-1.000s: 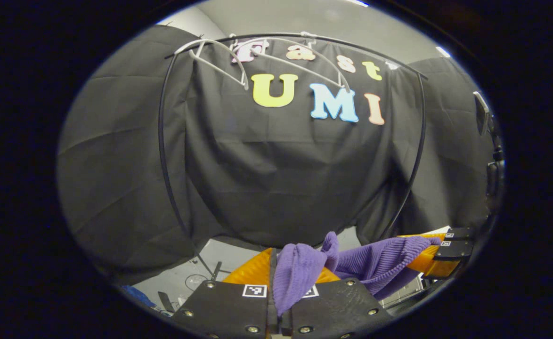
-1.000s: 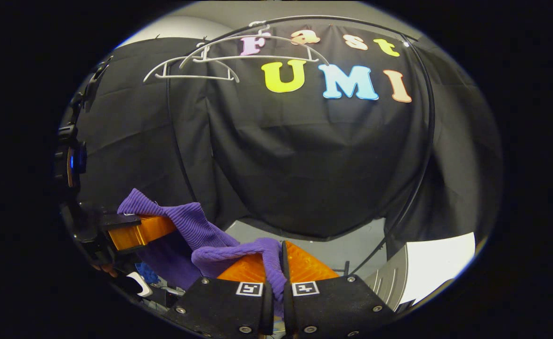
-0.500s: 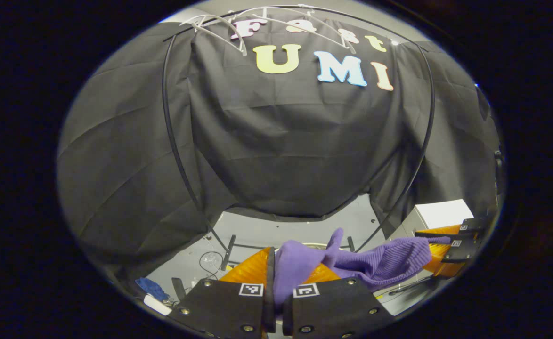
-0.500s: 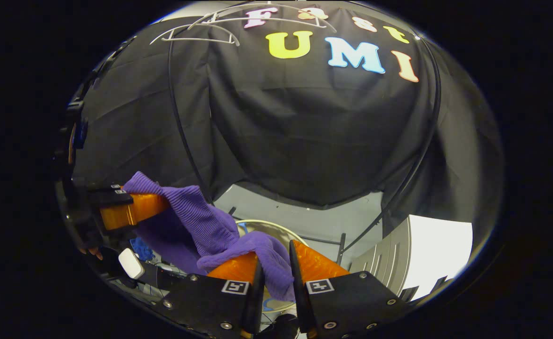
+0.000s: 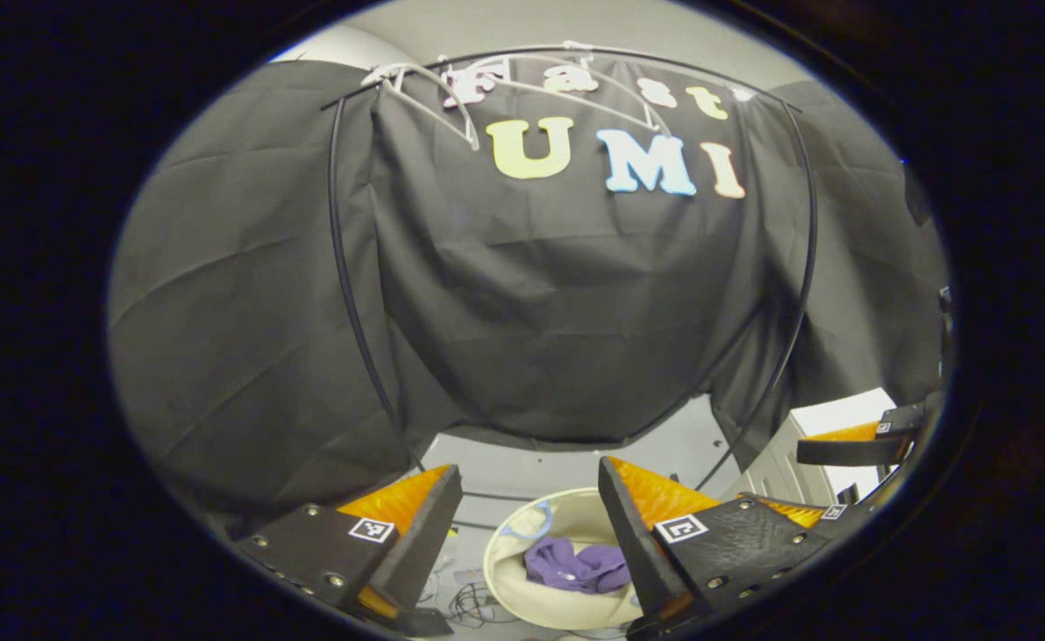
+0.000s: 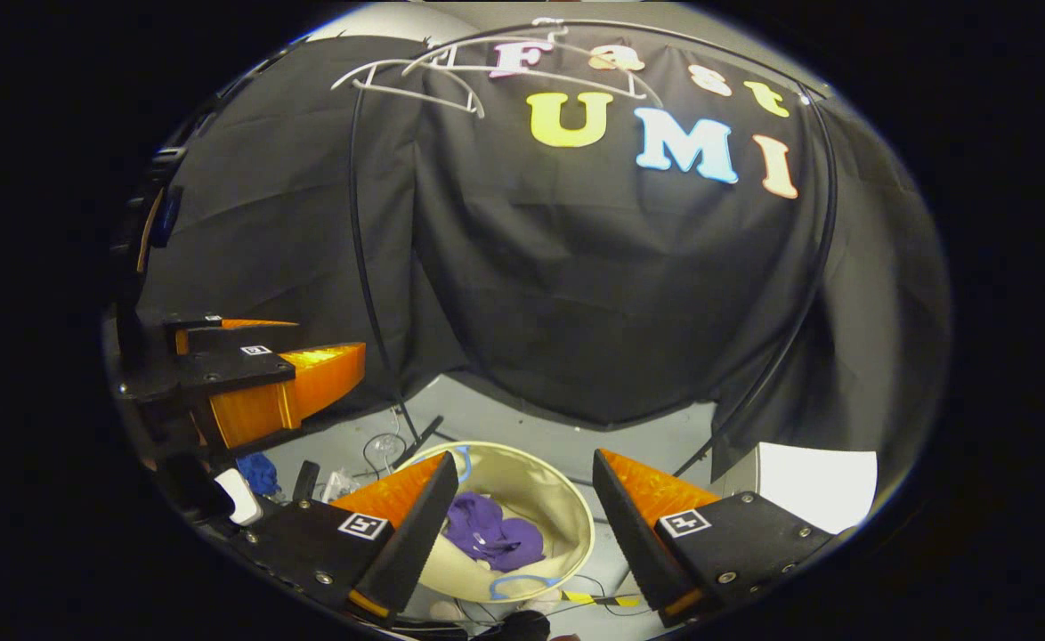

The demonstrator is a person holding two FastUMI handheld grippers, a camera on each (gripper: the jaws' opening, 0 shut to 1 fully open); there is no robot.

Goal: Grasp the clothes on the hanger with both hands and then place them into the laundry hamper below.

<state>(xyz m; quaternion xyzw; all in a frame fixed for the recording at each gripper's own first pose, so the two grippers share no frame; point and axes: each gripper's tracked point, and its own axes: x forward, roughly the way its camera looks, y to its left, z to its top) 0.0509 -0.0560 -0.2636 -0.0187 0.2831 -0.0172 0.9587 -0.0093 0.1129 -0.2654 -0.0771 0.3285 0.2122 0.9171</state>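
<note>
The black metal garment rack (image 6: pixel 364 267) arches across the booth, and two bare white plastic hangers (image 6: pixel 416 76) hang from its top rail, nothing draped on them. Below, on the grey floor (image 6: pixel 531 427), stands the round cream fabric laundry hamper (image 6: pixel 567 521), and the purple ribbed knit garment (image 6: pixel 491 539) lies bunched at its bottom; the left gripper view shows the same hamper (image 5: pixel 509 579) with the garment (image 5: pixel 576 565) inside.

Both tools hang above the rim. The left gripper (image 5: pixel 527 503) has its jaws spread wide with nothing between them, and the right gripper (image 6: pixel 522 494) likewise stands wide open and empty. The left gripper also appears at the side of the right gripper view (image 6: pixel 264 374), well apart from the right one.

The step in hand looks like the release and pull-back. To do it well, I judge the jaws should stay open while both grippers lift straight up, so no fold of cloth catches on a fingertip and gets dragged over the rim. The garment sits well below the edge, so the drop seems sound. A white box (image 6: pixel 812 476) stands near the rack's foot.
</note>
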